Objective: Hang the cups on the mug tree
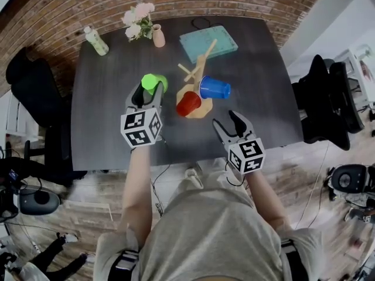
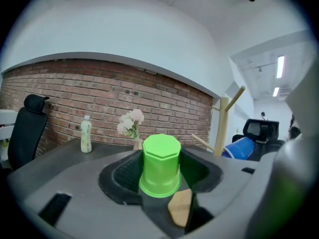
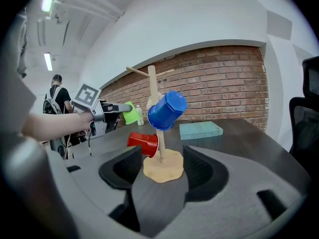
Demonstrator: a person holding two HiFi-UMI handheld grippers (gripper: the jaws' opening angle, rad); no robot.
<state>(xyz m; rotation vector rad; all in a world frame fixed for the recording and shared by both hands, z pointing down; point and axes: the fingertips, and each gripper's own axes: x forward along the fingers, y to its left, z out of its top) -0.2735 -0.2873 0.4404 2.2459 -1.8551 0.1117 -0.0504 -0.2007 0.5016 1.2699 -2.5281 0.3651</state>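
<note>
The wooden mug tree (image 1: 198, 75) stands mid-table on a tan base (image 3: 162, 171). A blue cup (image 1: 214, 88) hangs on one of its pegs, and a red cup (image 1: 188, 103) hangs low on another. My left gripper (image 1: 146, 95) is shut on a green cup (image 1: 153, 84) and holds it above the table, left of the tree. In the left gripper view the green cup (image 2: 160, 163) sits upside down between the jaws, with the tree (image 2: 222, 126) to its right. My right gripper (image 1: 229, 124) is open and holds nothing, near the table's front edge; the tree's base lies beyond its jaws.
At the table's back are a pale green bottle (image 1: 96, 41), a vase of flowers (image 1: 140, 22) and a teal book (image 1: 208, 43). Black office chairs stand at the left (image 1: 35, 86) and right (image 1: 328, 98). A person (image 3: 56, 96) stands far off.
</note>
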